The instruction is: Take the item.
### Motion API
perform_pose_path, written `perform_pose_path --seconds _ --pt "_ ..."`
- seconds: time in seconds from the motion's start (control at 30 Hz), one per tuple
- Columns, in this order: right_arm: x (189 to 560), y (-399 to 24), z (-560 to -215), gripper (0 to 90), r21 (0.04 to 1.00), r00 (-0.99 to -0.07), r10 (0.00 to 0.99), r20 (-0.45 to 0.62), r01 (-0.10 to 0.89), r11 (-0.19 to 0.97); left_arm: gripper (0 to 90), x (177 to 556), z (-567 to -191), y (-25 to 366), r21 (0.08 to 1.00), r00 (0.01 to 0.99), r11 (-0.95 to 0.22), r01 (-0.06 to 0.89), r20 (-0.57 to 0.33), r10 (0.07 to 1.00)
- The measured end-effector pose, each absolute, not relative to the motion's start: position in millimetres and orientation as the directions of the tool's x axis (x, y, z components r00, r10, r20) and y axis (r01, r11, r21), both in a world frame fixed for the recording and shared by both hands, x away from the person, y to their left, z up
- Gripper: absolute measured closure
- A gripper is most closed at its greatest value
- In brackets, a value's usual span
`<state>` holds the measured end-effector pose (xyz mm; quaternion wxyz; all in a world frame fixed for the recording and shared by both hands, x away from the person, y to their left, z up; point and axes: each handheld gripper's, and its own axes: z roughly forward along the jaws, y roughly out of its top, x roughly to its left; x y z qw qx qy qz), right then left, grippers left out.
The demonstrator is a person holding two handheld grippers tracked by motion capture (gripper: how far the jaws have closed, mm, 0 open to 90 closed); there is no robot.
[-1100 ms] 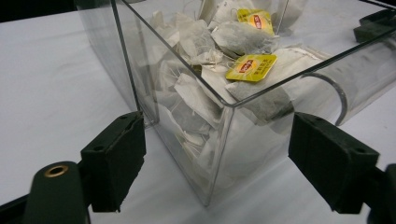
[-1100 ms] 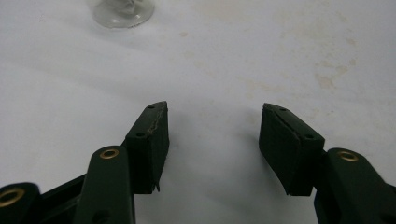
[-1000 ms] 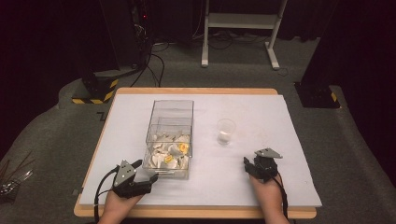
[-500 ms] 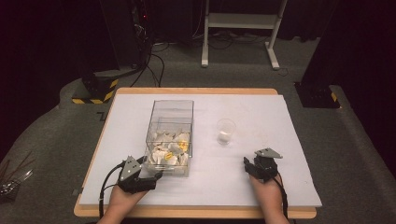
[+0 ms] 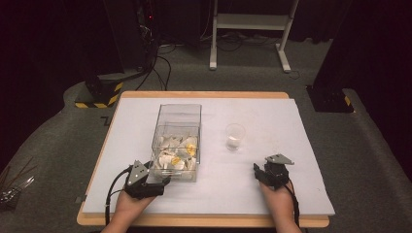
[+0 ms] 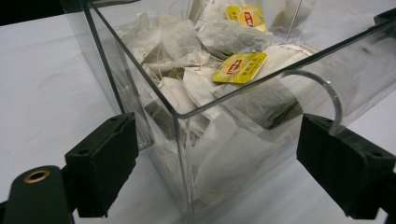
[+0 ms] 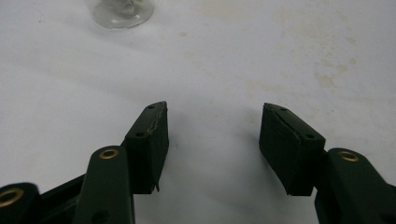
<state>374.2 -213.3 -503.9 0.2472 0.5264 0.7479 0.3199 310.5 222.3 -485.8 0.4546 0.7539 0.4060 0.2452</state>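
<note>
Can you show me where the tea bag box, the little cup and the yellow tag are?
clear box (image 5: 178,114), high view, far wall.
small cup (image 5: 234,137), high view, its side.
yellow tag (image 6: 239,67), left gripper view, its middle.

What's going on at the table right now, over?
Left gripper open, jaws just widening, straddling clear box corner. Tea bags inside. Right gripper open, idle. Nothing blocking.

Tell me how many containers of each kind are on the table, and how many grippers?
Clear box with tea bags: 1
Small clear cup: 1
Grippers, left gripper and right gripper: 2
Total: 4
</note>
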Motion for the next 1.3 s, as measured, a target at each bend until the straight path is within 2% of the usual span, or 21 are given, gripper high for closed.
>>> perform_pose_path --seconds 0.7,1.3 --pt "374 -213 -504 42.5 0.739 -0.322 0.946 -0.036 0.629 0.242 11.3 320 -484 217 0.895 0.537 -0.243 0.374 0.005 0.844" --pt "374 -212 -504 41.9 0.739 -0.317 0.948 -0.039 0.630 0.241 4.8 331 -484 219 0.888 0.527 -0.247 0.387 0.007 0.850"
